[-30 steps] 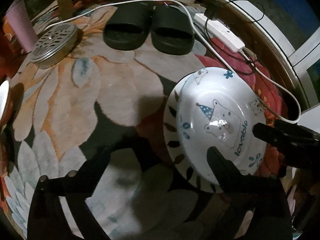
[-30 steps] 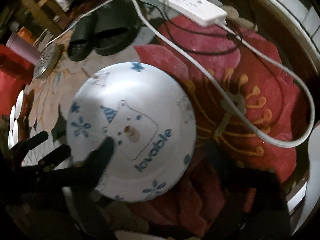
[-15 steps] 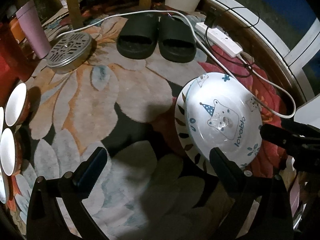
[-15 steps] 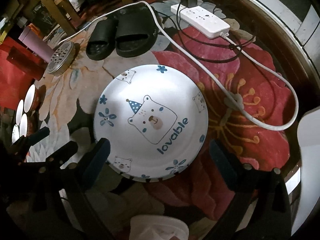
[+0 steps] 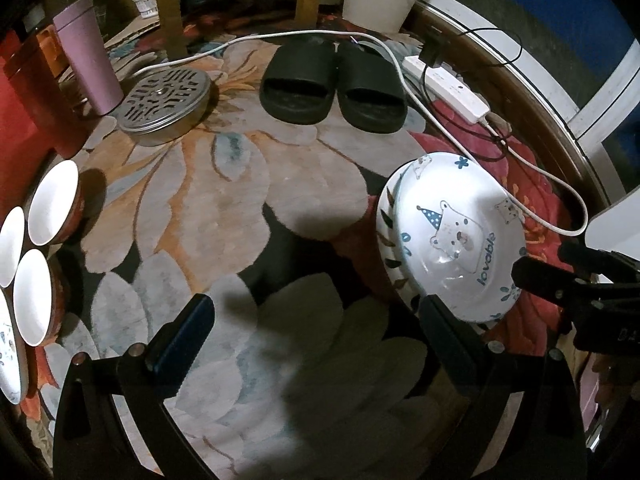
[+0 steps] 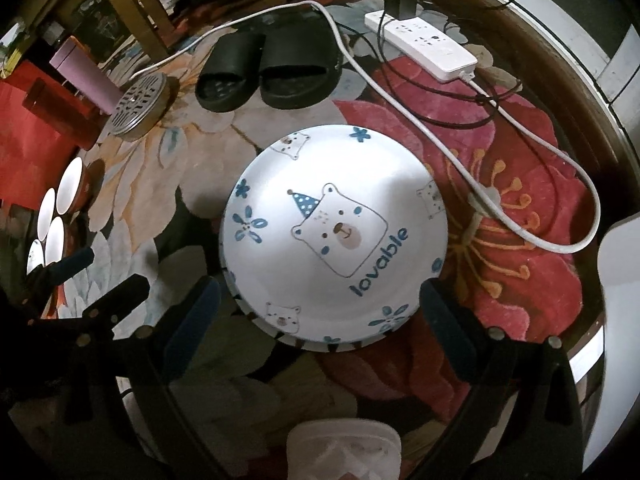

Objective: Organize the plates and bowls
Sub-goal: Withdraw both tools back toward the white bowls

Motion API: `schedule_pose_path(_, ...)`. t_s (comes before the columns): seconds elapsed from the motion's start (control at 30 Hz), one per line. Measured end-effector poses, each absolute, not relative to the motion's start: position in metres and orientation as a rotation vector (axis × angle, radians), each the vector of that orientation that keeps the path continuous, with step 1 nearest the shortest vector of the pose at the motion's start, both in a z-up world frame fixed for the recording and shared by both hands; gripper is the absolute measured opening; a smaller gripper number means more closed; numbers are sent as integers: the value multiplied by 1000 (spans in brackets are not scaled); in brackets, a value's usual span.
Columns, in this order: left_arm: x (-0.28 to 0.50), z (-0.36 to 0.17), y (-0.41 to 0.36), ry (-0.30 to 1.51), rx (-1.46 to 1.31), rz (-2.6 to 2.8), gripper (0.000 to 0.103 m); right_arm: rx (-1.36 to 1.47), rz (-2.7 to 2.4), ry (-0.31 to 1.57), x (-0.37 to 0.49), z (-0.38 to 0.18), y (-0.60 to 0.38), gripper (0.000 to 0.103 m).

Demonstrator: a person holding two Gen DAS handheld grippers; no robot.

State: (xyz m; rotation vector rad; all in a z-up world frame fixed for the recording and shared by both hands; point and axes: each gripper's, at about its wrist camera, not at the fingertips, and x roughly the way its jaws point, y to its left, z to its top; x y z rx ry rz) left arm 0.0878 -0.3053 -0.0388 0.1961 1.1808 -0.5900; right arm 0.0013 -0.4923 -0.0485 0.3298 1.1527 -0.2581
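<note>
From the left wrist we see our left hand-held gripper (image 5: 316, 322) released over the rug (image 5: 224, 200), the stacked plates (image 5: 456, 236) to its right.

From the right wrist, our right hand-held gripper (image 6: 320, 306) is released, the plates just ahead between its fingers.

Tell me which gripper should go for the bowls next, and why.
Left. The left gripper is open with nothing between its fingers, and the bowls sit at the left edge of its view. The right gripper, also open, is lined up on the bear plate, with the bowls far off to its left.
</note>
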Motion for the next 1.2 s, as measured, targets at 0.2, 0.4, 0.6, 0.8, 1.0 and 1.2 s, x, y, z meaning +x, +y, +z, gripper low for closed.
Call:
schedule_pose_path(0.2, 89, -37, -289, 1182, 190, -579, 102, 314, -255, 1148, 5, -44, -483, 101)
schedule_pose_path(0.4, 90, -37, -278, 1184, 186, -562, 102, 302, -247, 1147, 8, -45, -474, 101)
schedule_pose_path(0.6, 91, -38, -268, 1188, 184, -547, 102, 305, -237, 1156, 10, -48, -465, 101)
schedule_pose_path(0.8, 91, -39, -257, 1189, 185, -530, 102, 301, -231, 1159, 12, -50, -457, 101)
schedule_pose_path(1.0, 93, -42, -242, 1197, 184, -507, 102, 292, -206, 1164, 17, -53, -444, 101)
schedule_pose_path(1.2, 93, -44, -225, 1205, 185, -491, 102, 275, -180, 1176, 23, -56, -429, 101)
